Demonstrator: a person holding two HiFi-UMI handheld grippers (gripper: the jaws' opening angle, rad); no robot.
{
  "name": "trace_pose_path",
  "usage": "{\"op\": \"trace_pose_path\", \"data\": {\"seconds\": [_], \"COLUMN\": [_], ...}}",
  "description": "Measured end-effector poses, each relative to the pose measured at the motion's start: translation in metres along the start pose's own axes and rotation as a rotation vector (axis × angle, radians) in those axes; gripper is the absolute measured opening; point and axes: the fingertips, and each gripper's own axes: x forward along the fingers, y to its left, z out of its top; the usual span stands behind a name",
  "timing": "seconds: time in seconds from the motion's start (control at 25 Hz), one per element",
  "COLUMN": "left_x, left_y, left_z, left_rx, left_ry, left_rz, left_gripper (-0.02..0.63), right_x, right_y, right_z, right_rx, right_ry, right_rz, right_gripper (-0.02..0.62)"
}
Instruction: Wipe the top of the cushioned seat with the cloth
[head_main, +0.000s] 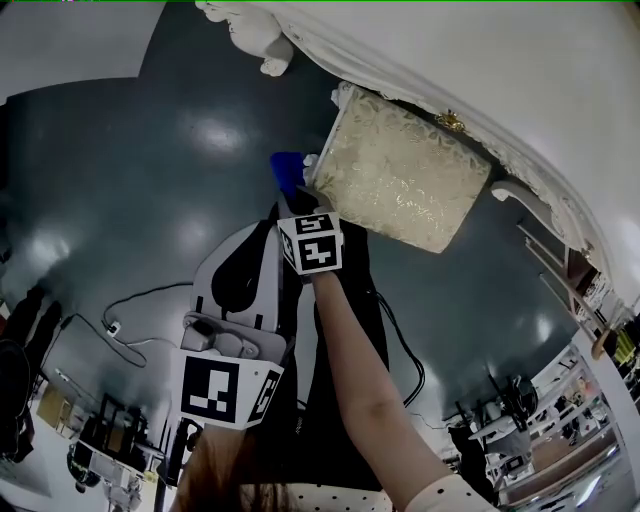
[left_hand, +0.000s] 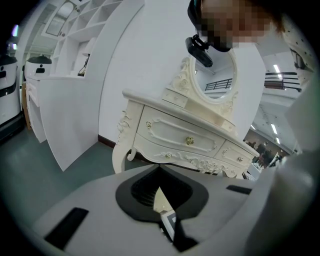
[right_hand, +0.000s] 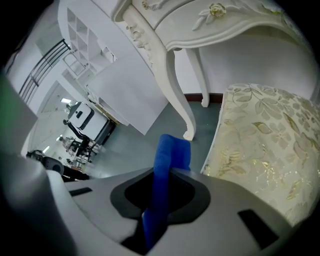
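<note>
**Floor** (head_main: 190, 140): dark grey-green, smooth and glossy, with pale patches of reflected light. Black cables (head_main: 150, 292) trail over it.

**Wall** (left_hand: 145, 55): plain white, with a red-brown skirting (left_hand: 104, 141) along its foot.

**Dressing table** (left_hand: 165, 127): cream, with carved scrollwork, curved legs and drawers with brass knobs (left_hand: 189, 141). It stands against the wall.

**Mirror** (left_hand: 215, 92): oval, in a carved cream frame, upright at the back edge of the dressing table's top.

**Partition panel** (left_hand: 65, 120): white and plain, standing on the floor beside the dressing table's left end.

**Shelving unit** (left_hand: 75, 25): white, with open compartments, behind the panel.

**Strip lights** (left_hand: 275, 67): bright, overhead.

**Railing** (right_hand: 46, 64): dark bars, high up.

**Equipment**: at the floor's far edges, too small to identify.
</note>
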Motion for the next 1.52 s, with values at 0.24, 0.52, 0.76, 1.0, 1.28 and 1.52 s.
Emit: {"op": "trace_pose_path", "data": {"seconds": [0.24,0.52,0.76,1.0,1.28,1.52], "left_x": [0.007,0.019,0.031,0.029,0.023,-0.003], "left_y": [-0.025,-0.062,-0.115,-0.168,-0.235,-0.276], "left_z": [0.002,0.010,0.026,0.042,0.076,0.089], "left_rx": [0.001,0.024,0.068,0.107,0.151,0.202], "left_ry": [-0.015,-0.027,-0.061,-0.082,-0.124,-0.115], "left_rz": [-0.014,-0.053,-0.143,-0.219,-0.328,-0.419], "left_gripper": [-0.002,-0.002,-0.002,-0.002,-0.002,-0.002], "right_x": [-0.032,-0.101,-0.169,-0.242,-0.332,-0.395], "right_y": [-0.004,-0.037,-0.070,-0.090,-0.100,-0.088], "right_z": [0.018,0.035,0.036,0.024,0.039,0.045], "right_rx": [0.041,0.069,0.121,0.176,0.169,0.158], "right_ry": [-0.090,-0.227,-0.326,-0.382,-0.455,-0.498], "right_rz": [0.116,0.051,-0.035,-0.130,-0.215,-0.250], "right_gripper": [0.057,0.057,0.057,0.057,0.057,0.057]}}
